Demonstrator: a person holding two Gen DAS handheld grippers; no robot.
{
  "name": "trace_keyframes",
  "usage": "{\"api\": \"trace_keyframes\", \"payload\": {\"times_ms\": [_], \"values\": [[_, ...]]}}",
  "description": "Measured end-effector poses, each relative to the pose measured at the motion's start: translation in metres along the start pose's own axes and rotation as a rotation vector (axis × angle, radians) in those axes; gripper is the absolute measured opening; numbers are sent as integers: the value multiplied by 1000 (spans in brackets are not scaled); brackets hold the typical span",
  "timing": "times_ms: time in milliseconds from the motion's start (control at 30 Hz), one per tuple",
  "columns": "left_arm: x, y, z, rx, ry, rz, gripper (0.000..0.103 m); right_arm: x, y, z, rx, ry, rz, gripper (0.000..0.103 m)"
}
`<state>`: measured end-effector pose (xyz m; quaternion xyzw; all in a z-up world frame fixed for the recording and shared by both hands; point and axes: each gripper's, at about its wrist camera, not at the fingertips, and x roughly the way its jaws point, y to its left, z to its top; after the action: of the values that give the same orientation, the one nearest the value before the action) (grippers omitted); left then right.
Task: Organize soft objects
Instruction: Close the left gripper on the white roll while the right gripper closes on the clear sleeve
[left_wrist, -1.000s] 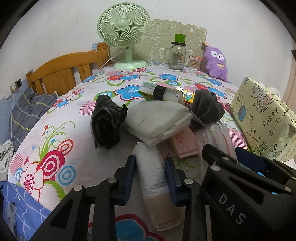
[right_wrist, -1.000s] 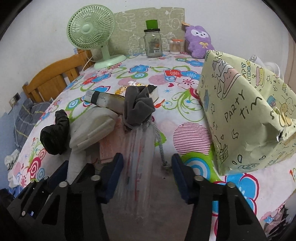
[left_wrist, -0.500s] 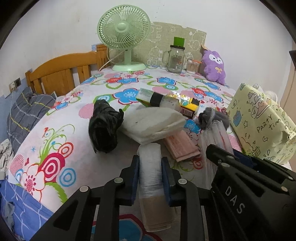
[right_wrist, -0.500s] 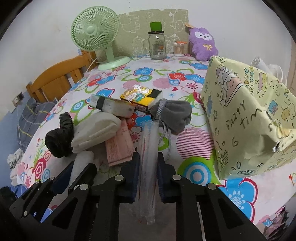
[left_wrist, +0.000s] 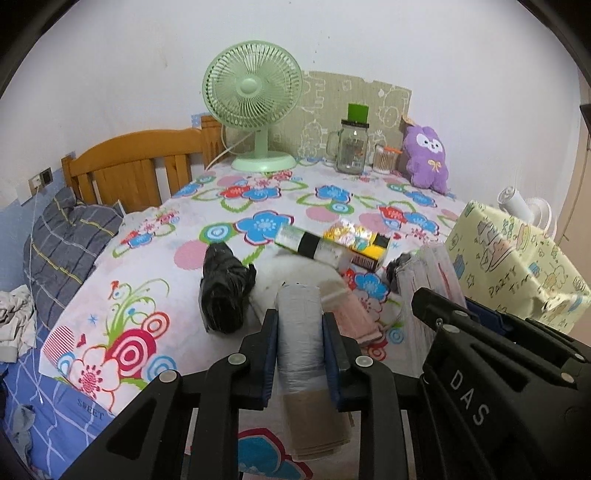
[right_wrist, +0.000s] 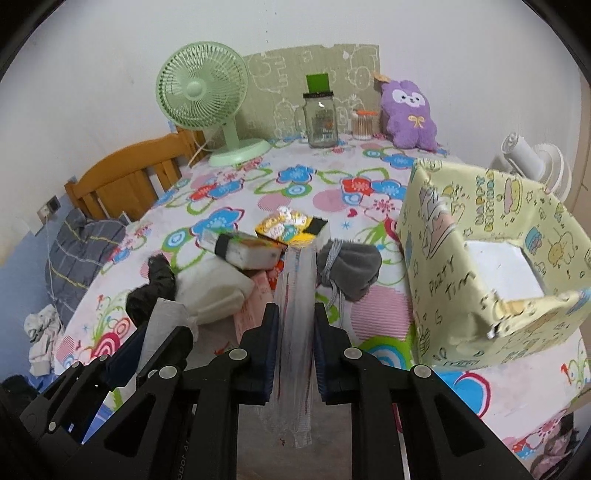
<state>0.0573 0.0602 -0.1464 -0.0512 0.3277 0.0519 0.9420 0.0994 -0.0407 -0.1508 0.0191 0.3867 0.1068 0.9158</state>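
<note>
Your left tongs (left_wrist: 300, 345) pinch a roll of whitish plastic bags (left_wrist: 300, 332) with a tan paper band at its near end, the roll held clear of the flowered tabletop (left_wrist: 155, 266). Your right tongs (right_wrist: 295, 341) are pressed onto a flat stack of clear plastic sleeves (right_wrist: 297, 295), which juts out toward 12 o'clock. Beyond the sleeves, at 1 o'clock, lies a grey drawstring pouch (right_wrist: 351, 266); at 10 o'clock a white folded bag (right_wrist: 214, 291) and a crumpled black bag (right_wrist: 151, 291) lie side by side. Two boxes (right_wrist: 258, 243) lie at 12 o'clock. At 3 o'clock stands an open box wrapped in yellow party paper (right_wrist: 491, 266). Along the far edge stand a green fan (right_wrist: 201, 92), a glass jar (right_wrist: 320, 118) and a purple plush toy (right_wrist: 408, 114).
</note>
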Motion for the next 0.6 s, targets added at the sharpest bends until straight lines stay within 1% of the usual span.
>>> {"api": "trace_keyframes", "payload": {"times_ms": [300,600], "values": [[-17,-5,20,-3,-37,-11,21,-24,0,18,0,-47,0,20],[-37,-16,40,20,-97,-23,21,-51,-6,38,3,-107,-15,20]]}}
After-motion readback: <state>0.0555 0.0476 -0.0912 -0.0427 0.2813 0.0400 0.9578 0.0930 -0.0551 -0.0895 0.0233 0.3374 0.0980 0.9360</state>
